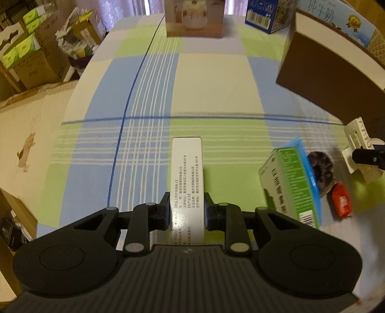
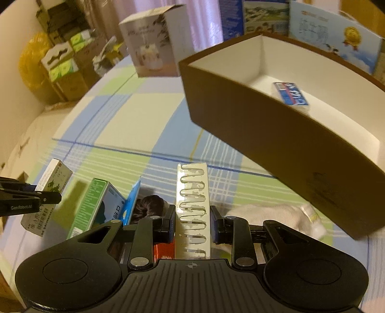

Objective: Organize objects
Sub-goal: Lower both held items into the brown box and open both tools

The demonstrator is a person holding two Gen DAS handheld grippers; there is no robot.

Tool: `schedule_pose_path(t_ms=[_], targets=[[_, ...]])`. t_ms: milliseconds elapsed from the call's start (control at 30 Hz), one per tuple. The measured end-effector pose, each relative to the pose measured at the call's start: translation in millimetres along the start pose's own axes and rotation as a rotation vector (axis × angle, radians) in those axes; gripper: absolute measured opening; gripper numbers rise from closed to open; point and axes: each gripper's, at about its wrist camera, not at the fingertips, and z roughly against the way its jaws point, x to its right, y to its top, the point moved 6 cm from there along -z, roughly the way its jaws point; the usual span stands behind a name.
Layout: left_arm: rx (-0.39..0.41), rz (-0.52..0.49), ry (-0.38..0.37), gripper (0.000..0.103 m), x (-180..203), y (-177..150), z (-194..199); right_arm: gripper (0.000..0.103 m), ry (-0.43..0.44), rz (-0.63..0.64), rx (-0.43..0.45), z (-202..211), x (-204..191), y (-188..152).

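Note:
My left gripper (image 1: 186, 204) is shut on a long white medicine box (image 1: 186, 168), held above the checked tablecloth (image 1: 149, 84). To its right lie a green box (image 1: 286, 185), a dark hair scrunchie (image 1: 321, 168) and a small red pack (image 1: 340, 199). My right gripper (image 2: 192, 216) is shut on a white card of hair clips (image 2: 192, 192), held upright. Ahead and to the right is the brown storage box (image 2: 264, 134) with a white inside, where a small blue box (image 2: 291, 94) lies. The left gripper (image 2: 51, 196) with its white box (image 2: 51, 178) shows at the left of the right wrist view.
A white sock (image 2: 276, 214) lies by the brown box's near wall. A mug carton (image 1: 193, 19) and a blue carton (image 1: 267, 16) stand at the table's far edge. Stacked cardboard boxes (image 1: 31, 60) stand beyond the table's left edge.

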Motion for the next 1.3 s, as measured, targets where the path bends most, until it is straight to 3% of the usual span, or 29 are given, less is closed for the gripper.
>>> schedule_pose_path(t_ms=[333,767,1033,1300], targets=[[0.084,-0.105,-0.057,0.021,41.4,31.0,43.7,0.025,-0.041,-0.101,0.071,63.8,25.1,-10.2],[0.191,-0.322,-0.239,0.022,167.0,96.3,67.3,0.025,-0.109,-0.225,0.196,127.7,78.2,9.9],[0.257,-0.419,-0.272,0.022,231.6,153.1,64.9,0.025,-0.155,-0.272,0.258,135.2,116.6,49.7],[0.260,-0.430,-0.258,0.022,254.3,204.8,34.6,0.025,-0.248,-0.326,0.235,105.7,161.2,78.1]])
